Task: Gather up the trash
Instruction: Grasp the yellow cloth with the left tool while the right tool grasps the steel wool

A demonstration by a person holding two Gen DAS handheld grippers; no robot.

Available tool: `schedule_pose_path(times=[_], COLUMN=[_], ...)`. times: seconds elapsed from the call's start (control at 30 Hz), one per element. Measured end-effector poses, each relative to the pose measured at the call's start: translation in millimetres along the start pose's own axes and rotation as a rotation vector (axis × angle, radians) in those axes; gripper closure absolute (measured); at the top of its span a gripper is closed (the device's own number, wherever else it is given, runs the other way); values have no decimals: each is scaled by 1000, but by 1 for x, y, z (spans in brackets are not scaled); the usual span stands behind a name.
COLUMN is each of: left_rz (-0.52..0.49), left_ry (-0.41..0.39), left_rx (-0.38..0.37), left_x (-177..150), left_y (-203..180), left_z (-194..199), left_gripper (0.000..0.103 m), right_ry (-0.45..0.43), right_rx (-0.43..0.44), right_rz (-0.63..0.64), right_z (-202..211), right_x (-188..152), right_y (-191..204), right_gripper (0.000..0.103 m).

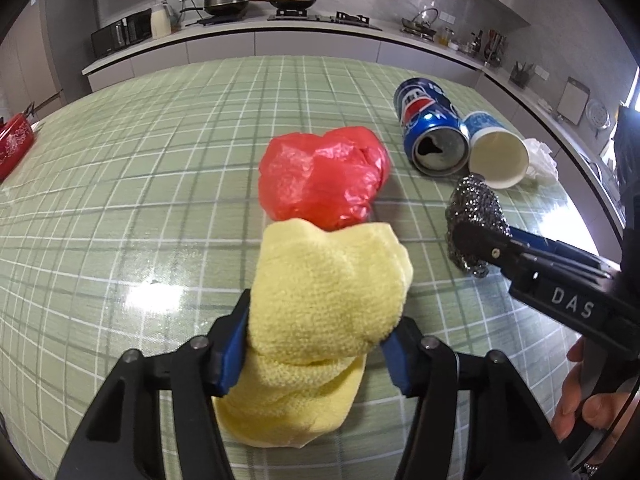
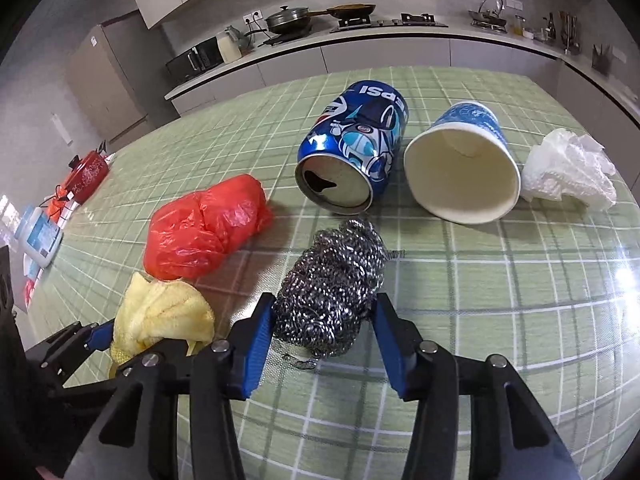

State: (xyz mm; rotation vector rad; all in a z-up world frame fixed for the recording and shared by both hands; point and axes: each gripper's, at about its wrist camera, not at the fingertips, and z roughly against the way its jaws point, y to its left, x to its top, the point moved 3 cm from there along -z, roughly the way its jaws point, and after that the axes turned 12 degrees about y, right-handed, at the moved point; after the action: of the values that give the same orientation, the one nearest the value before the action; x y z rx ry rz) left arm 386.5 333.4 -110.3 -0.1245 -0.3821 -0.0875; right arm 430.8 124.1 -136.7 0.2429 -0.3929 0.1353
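Observation:
My left gripper (image 1: 316, 320) is shut on a yellow cloth (image 1: 328, 280), which bulges out between the blue pads just above the green checked table (image 1: 160, 152). My right gripper (image 2: 324, 312) is shut on a steel wool scourer (image 2: 332, 280); it also shows in the left wrist view (image 1: 476, 216). A crumpled red plastic bag (image 1: 320, 176) lies just beyond the cloth. A Pepsi can (image 2: 352, 152) and a paper cup (image 2: 460, 168) lie on their sides beyond the scourer, with a crumpled white tissue (image 2: 568, 168) to their right.
A red pot (image 2: 86, 172) and a white-and-blue pack (image 2: 40, 236) sit at the table's far left. The kitchen counter (image 2: 360, 36) with stove, pans and a microwave runs behind the table.

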Motion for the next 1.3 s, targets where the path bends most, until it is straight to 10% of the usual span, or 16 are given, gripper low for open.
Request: schedule_pose_path(times=[0.43, 0.63, 0.77, 0.87, 1.3], left_rz=[12, 9, 8, 4, 22], left_ry=[-4, -1, -9, -15, -70], left_rx=[10, 20, 16, 20, -23], left_x=[-9, -9, -9, -10, -23], left_y=[-10, -13, -12, -13, -39], left_z=[3, 2, 1, 2, 36], left_gripper=[51, 49, 50, 53, 57], right_ry=[17, 8, -5, 7, -35], right_rx=[-6, 22, 28, 26, 35], right_rz=[28, -14, -35, -36, 4], right_z=[12, 17, 15, 11, 46], right_x=[-18, -21, -17, -16, -38], right_y=[-8, -17, -18, -18, -33], right_gripper=[60, 31, 31, 60, 64])
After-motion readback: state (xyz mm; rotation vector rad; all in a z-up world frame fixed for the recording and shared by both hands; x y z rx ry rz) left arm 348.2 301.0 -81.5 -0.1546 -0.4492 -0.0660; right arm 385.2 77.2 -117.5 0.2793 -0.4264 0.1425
